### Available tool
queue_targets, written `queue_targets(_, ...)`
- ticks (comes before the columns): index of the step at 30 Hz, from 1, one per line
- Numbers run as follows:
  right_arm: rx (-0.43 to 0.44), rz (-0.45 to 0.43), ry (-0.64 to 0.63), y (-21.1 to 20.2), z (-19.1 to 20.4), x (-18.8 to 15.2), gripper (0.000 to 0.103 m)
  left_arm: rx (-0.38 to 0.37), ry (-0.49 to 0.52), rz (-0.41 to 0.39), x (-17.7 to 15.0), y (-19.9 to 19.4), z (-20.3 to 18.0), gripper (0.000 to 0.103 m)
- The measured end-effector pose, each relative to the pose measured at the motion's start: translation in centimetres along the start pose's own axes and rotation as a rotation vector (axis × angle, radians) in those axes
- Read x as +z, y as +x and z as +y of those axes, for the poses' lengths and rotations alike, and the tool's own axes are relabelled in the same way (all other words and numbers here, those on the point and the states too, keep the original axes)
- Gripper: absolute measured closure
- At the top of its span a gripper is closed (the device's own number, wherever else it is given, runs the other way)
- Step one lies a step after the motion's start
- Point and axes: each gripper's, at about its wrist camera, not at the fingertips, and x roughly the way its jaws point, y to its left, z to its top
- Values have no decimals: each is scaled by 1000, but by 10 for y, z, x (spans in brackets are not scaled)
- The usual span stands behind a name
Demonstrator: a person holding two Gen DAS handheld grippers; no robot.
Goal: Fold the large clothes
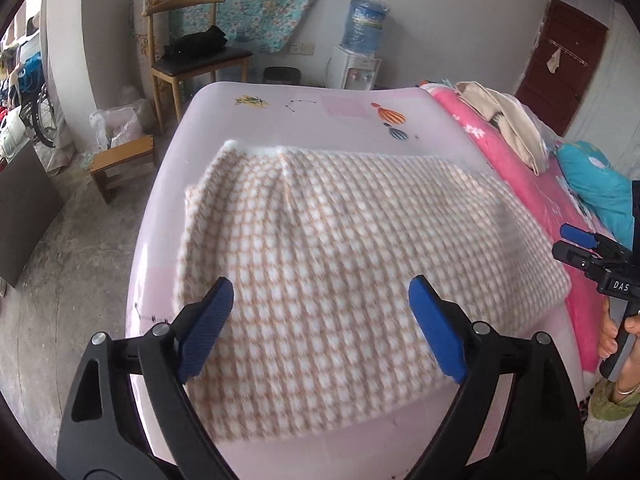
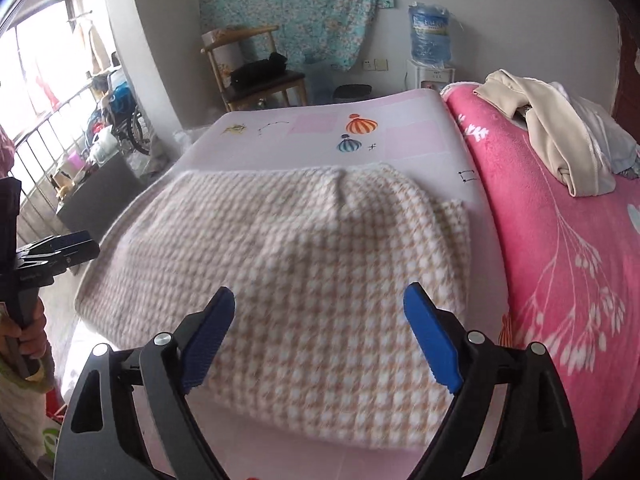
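- Left wrist view: my left gripper fills the bottom of the frame with its blue-padded fingers spread wide and nothing between them.
- The checked garment, fuzzy cream with an orange-tan houndstooth grid, lies folded flat on the pale pink table top, filling the centre of the frame.
- Its near edge runs under and between my fingers; whether they touch the cloth I cannot tell.
- Its long axis slants from the upper left toward the right edge, where my right gripper pokes in, just beside the cloth's right corner.
- Right wrist view: my right gripper sits at the bottom, fingers likewise spread apart and holding nothing.
- The same garment covers the middle of the frame on the table top, a second layer peeking out along its right side.
- Its near corner lies between my fingers, and its length stretches left toward my left gripper at the left edge.
- A pink floral blanket lies to the right.
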Motion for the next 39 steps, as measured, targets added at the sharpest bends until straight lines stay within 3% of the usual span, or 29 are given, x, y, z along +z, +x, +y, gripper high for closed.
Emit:
queue_targets(5,-32,-11,-10,-31,33,-45,10,72,3,-74,-48,-40,-38,10)
queue_targets(9,-80,-24,-49,-49,58,-68,7,127,-3,-81,-69,-58,-60,9)
queue_targets(15,-234,-105,-45,-76,71,-81,6,241,-7,-112,-80,-78,-71,8)
queue_targets(22,-302,-153,-26,-96,74,-82,6,286,-55,-140,-77,-92,-71,8)
queue_targets(32,-287,-157,-17,-95,79,-83,6,337,-47,-114,-81,-83,-79,8)
queue_targets(39,-238,-96,32,-84,72,-89,6,389,-43,-96,-82,-77,-83,8)
